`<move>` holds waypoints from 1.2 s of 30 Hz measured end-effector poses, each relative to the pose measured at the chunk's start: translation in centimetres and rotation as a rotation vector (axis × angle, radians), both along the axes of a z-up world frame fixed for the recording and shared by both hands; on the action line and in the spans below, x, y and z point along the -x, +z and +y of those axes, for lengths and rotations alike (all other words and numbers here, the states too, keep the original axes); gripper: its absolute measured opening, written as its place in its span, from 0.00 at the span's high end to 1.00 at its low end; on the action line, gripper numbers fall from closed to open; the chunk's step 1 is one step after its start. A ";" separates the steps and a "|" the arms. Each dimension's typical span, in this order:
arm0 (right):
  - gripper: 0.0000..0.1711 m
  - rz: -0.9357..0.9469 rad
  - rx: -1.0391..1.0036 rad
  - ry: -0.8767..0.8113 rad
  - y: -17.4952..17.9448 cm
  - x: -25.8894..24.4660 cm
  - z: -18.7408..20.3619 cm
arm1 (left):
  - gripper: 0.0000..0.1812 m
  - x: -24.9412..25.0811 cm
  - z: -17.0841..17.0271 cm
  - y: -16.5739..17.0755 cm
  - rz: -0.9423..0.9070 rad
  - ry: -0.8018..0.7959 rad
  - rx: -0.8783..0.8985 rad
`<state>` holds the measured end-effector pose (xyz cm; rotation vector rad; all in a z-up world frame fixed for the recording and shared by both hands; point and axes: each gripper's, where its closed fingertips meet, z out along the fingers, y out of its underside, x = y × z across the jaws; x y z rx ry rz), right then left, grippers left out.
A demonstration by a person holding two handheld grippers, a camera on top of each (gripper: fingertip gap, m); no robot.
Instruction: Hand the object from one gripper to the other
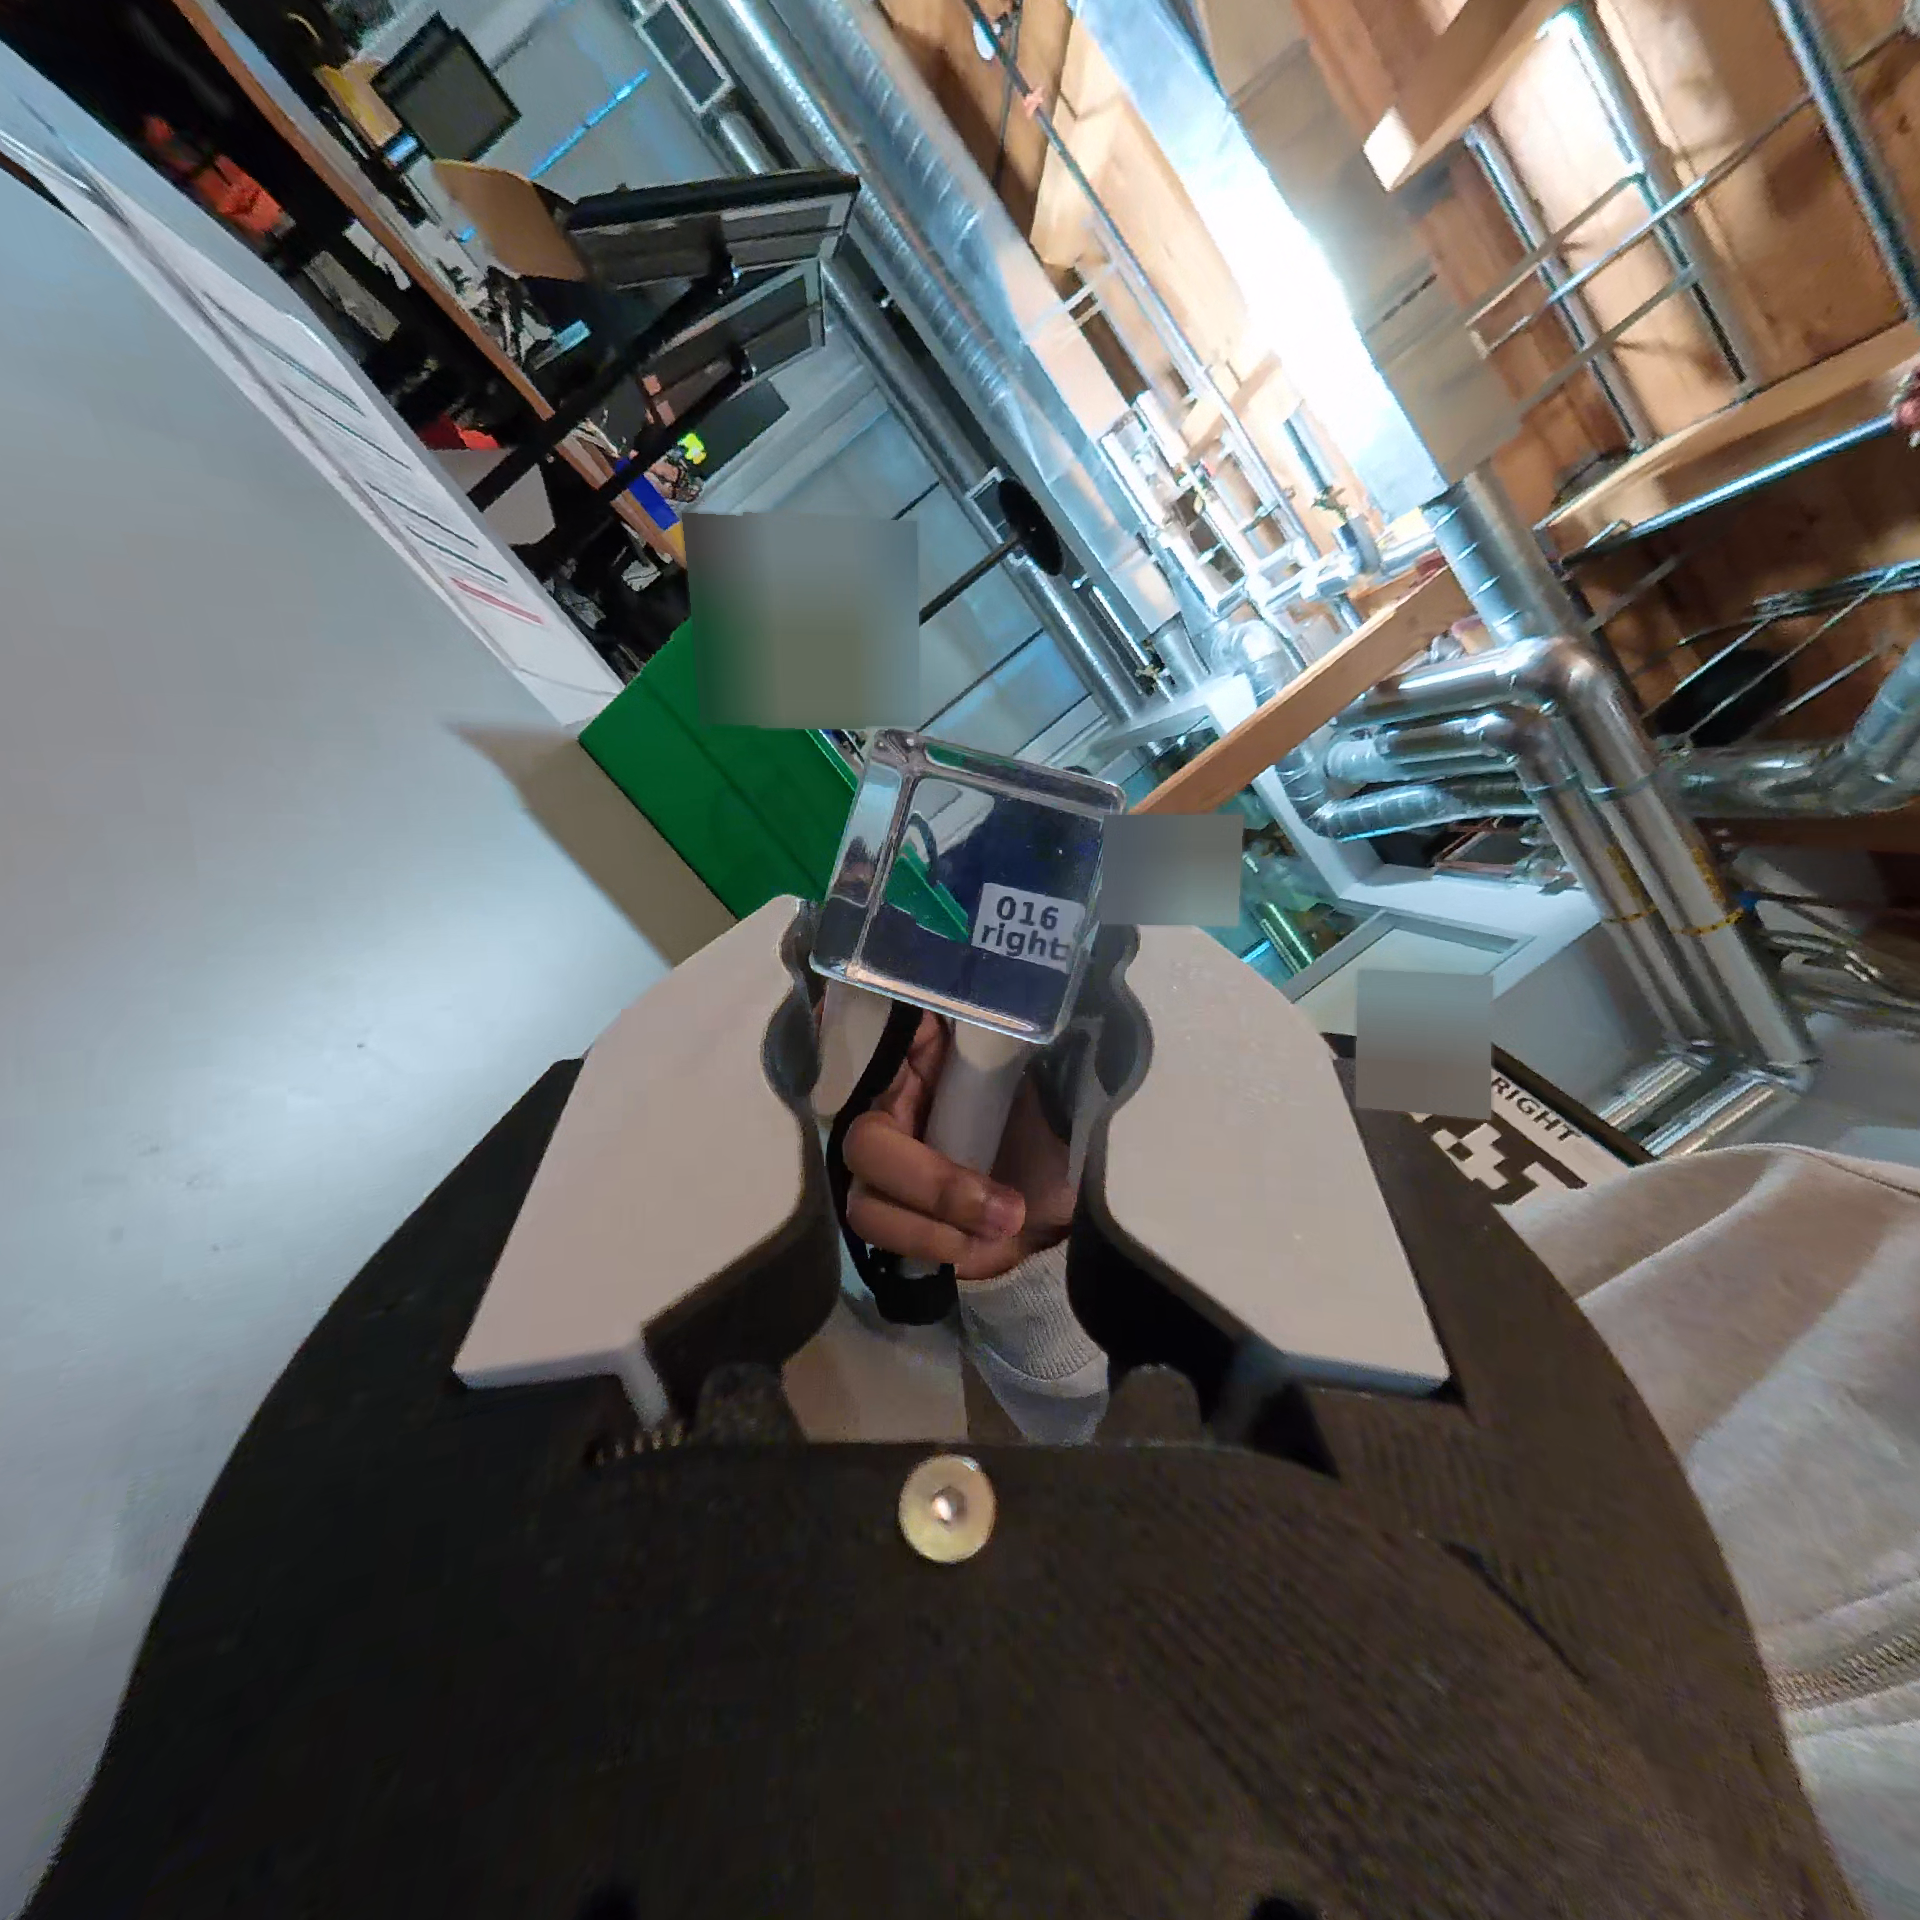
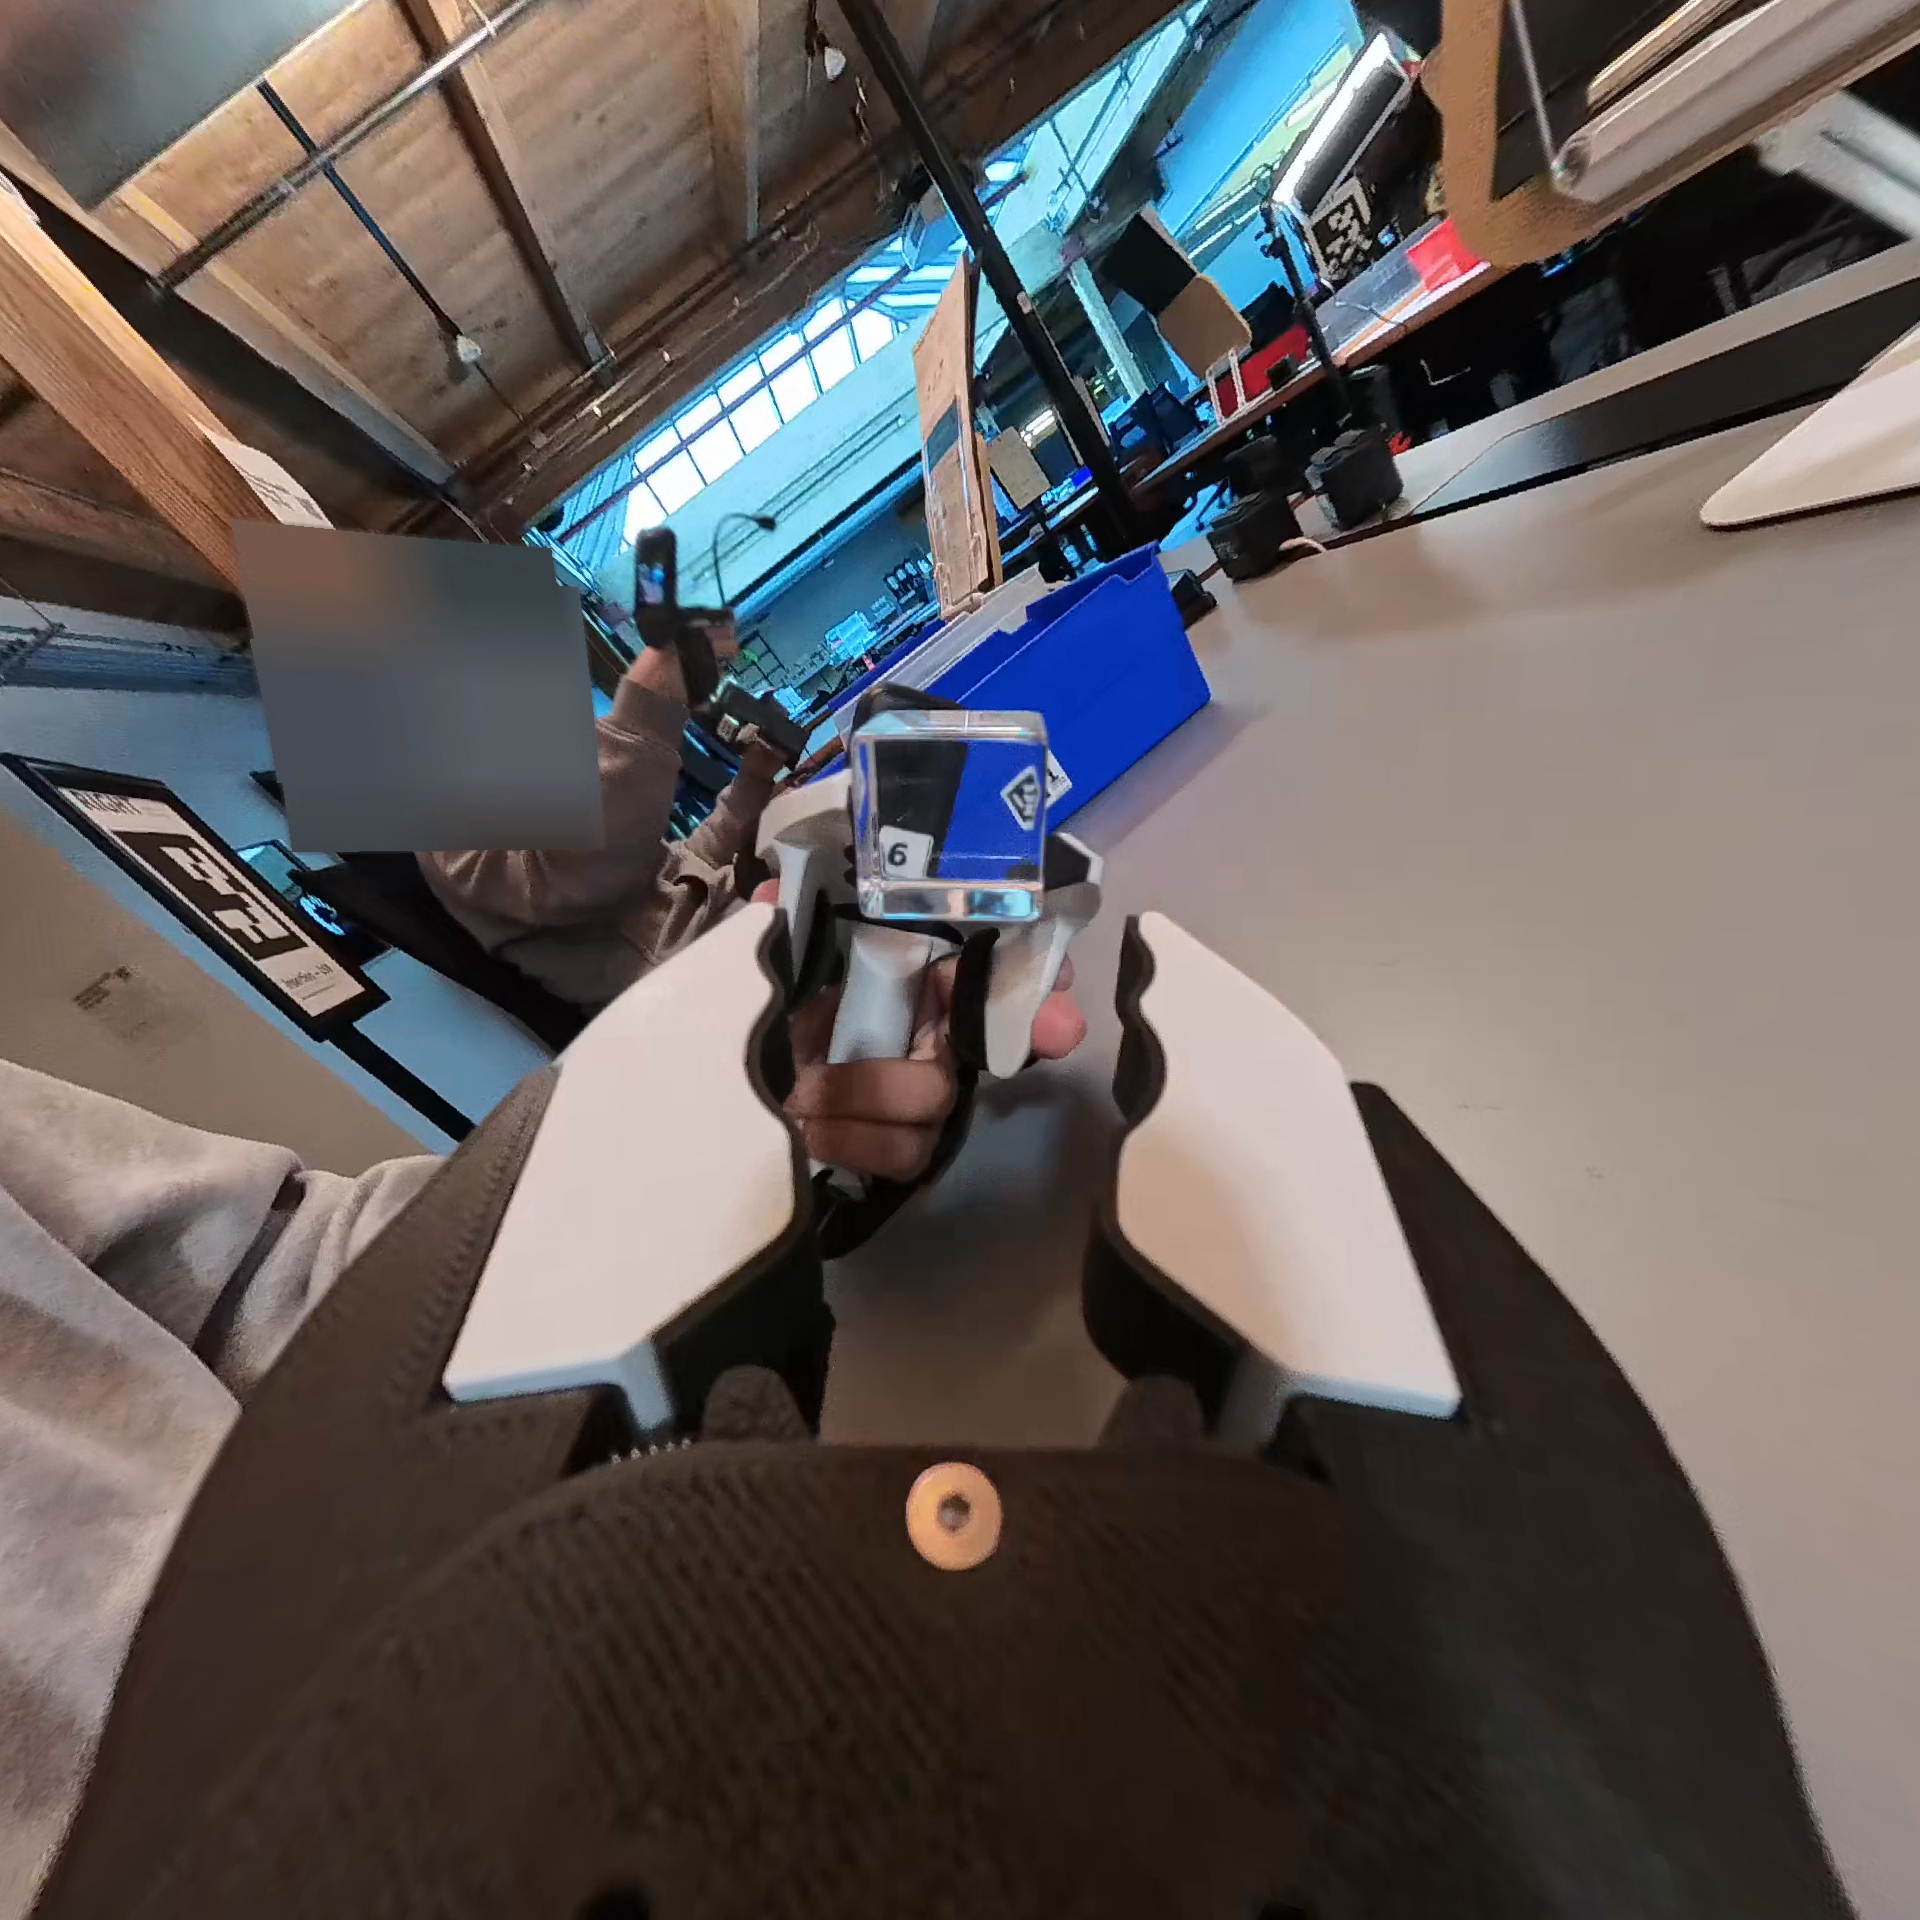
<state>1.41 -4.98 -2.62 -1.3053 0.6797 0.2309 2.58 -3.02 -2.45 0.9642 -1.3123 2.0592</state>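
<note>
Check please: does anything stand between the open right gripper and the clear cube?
Nothing visible does. The clear cube sits just beyond the open right gripper, with only air between. The left gripper holds it by two sides.

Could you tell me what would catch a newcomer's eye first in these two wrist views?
A clear glass-like cube sits dead centre in both views, gripped between the tips of the left gripper, mirroring colours around it. The right gripper faces it with jaws spread, the cube just beyond its tips. Behind, on the grey table, stands a bright blue bin.
</note>
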 end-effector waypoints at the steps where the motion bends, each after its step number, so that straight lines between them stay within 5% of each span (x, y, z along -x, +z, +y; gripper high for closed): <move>1: 0.64 -0.005 0.010 -0.002 -0.1 0.1 0.2 | 0.72 0.1 -0.2 0.0 -0.006 0.001 -0.007; 8: 0.66 -0.007 0.052 -0.015 -0.9 0.0 0.5 | 0.73 0.8 -1.5 -0.6 -0.063 0.005 -0.104; 26: 0.75 -0.164 0.131 -0.061 -0.5 0.3 0.3 | 0.69 1.2 -2.5 -0.7 0.028 -0.004 -0.030; 36: 0.75 -0.319 0.463 -0.255 -2.1 -2.0 -1.9 | 0.63 0.4 -2.4 -2.3 0.044 0.055 -0.150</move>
